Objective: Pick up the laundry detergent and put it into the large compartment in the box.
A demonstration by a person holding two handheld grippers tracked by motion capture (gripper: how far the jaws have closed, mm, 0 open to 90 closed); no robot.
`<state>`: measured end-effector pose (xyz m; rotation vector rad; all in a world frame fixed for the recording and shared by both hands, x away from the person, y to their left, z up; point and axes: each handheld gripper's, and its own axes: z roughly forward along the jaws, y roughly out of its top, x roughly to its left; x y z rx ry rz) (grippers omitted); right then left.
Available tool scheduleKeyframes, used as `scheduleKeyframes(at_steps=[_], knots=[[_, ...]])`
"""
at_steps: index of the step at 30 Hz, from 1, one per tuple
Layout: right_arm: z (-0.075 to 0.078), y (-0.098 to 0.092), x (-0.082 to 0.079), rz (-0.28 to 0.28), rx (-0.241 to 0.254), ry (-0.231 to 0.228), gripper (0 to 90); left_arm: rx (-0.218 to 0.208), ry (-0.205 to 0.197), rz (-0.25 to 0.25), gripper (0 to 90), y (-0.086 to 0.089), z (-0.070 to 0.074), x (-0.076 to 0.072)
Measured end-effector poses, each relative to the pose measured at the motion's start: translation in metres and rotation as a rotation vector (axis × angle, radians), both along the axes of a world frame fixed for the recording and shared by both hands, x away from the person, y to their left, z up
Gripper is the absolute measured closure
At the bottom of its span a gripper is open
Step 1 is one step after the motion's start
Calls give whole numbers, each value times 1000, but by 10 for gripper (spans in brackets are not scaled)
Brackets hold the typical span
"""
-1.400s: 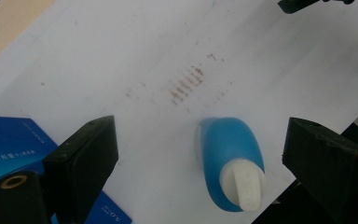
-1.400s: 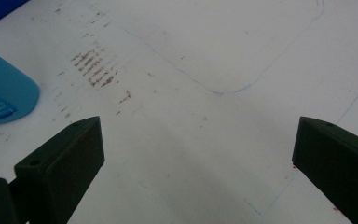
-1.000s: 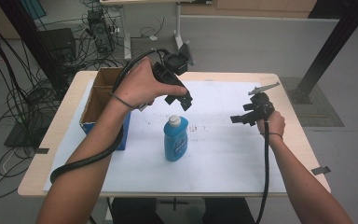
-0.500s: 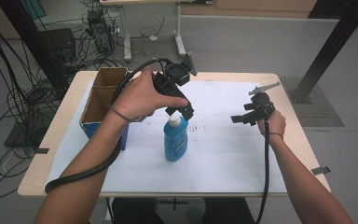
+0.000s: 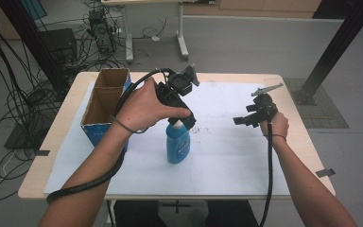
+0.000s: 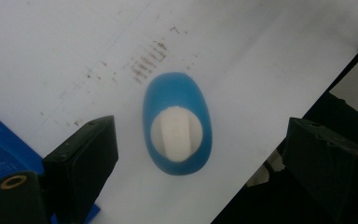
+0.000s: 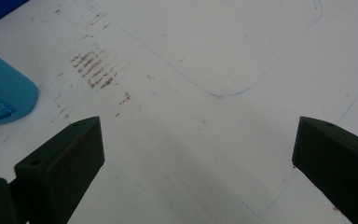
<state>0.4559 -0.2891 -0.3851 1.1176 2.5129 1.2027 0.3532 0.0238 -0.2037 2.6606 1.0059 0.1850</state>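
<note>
At frame centre, high view: blue bottle (image 5: 178,144) stands upright on the white paper sheet (image 5: 217,156), its white cap (image 5: 174,125) just under the left gripper (image 5: 189,124).
Bottle against left jaws: in the left gripper view the bottle (image 6: 177,122) is seen from straight above, an oval blue shoulder ringing the white cap (image 6: 175,133); it lies between the two black jaws, nearer the lower-left one, and touches neither.
Left jaws: released, spread wide, with paper showing on both sides of the bottle.
Right gripper (image 5: 238,120): held at centre right of the high view, well apart from the bottle, pointing towards it.
Right jaws: released, wide apart over bare paper; the bottle (image 7: 4,91) sits at the left edge of the right gripper view, outside the gap.
Nearby: open cardboard box (image 5: 105,106) with blue sides at the left of the table (image 5: 293,118), close to the left forearm; nothing lies between the jaws and the cap.
Surfaces: smooth glossy blue plastic; matt white cap with a ridge across it; paper smudged with short brown streaks (image 7: 93,70) and a thin blue pen outline (image 7: 223,93); pale wooden table edge.
</note>
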Motion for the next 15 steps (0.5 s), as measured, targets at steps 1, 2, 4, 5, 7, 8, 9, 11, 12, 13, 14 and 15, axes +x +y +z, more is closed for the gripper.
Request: scheduleKeyframes(at_steps=[1,2,4,5,7,8,9,11,12,13,14,15], knots=[[0,0,0,0,4,-1,20,1,2,1,107,0,-1,0],[0,0,0,0,6,2,20,3,5,4,107,0,-3,1],[0,-1,0,-1,4,3,20,1,12,10,107,0,-6,3],[0,-1,0,-1,6,0,20,0,15,10,107,0,-8,4],[0,-2,0,-3,1,-5,20,0,19,10,107,0,-10,4],[0,-2,0,-3,1,-5,20,2,21,9,107,0,-12,5],[0,-2,0,-6,1,-4,20,3,23,10,107,0,-14,5],[0,-3,0,-7,0,-3,20,8,28,8,107,-1,-17,5],[0,-3,0,-6,1,-5,20,8,28,9,107,-1,-19,6],[0,-3,0,-6,1,-5,20,9,28,13,107,-1,-21,6],[0,-3,0,-8,1,-6,19,13,30,11,107,-1,-23,6],[0,-3,0,-7,3,-6,20,15,34,14,107,-2,-26,7]])
